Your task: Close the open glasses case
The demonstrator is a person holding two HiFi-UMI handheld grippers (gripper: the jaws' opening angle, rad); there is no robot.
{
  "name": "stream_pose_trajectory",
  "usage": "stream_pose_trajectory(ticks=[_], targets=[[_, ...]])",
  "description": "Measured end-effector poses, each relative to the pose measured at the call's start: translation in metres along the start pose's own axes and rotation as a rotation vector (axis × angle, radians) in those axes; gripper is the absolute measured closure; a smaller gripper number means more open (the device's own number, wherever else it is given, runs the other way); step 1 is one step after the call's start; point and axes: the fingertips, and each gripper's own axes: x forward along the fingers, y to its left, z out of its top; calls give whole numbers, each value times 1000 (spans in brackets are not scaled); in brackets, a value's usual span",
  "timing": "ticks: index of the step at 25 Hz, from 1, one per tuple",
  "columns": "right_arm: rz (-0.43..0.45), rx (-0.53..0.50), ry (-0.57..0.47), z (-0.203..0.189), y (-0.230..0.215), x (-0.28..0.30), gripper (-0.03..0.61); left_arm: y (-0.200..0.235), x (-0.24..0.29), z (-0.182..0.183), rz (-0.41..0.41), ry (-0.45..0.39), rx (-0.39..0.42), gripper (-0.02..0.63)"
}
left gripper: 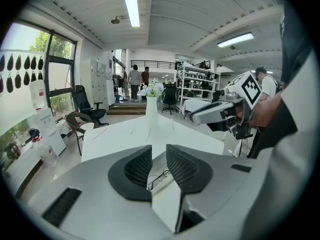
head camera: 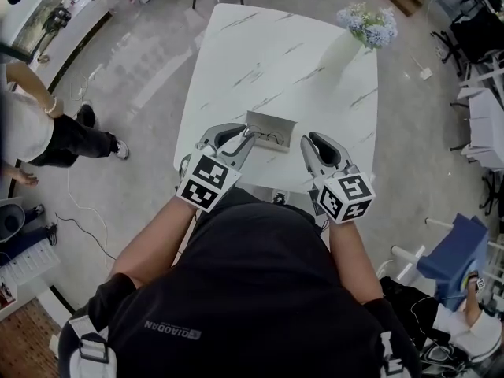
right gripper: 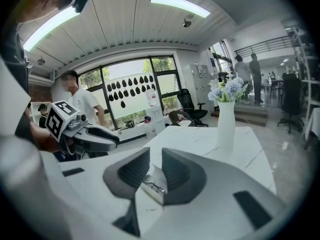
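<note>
glasses case (right gripper: 152,186) beyond narrowly parted jaws

Work is going on in an open-plan lab and office space.
Strip lights (left gripper: 131,4) are burning across a ribbed ceiling, metal shelving racks (left gripper: 194,81) are holding equipment at the far end, and office chairs (left gripper: 84,103) are standing beside tall windows (right gripper: 125,94). People (left gripper: 134,80) are standing in the background beyond a white marble-look table (head camera: 268,53).

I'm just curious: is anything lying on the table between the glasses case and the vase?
No. The head view shows only bare white table between the case and the vase.
</note>
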Motion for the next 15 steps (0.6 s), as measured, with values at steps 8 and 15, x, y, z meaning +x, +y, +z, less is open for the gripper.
stream_pose_trajectory(ticks=[8, 15], targets=[[-11, -27, 128, -30, -16, 17, 514, 19, 20, -51, 20, 116, -32, 529], [-70, -60, 203, -62, -42, 33, 514, 26, 39, -113, 23, 250, -34, 535]])
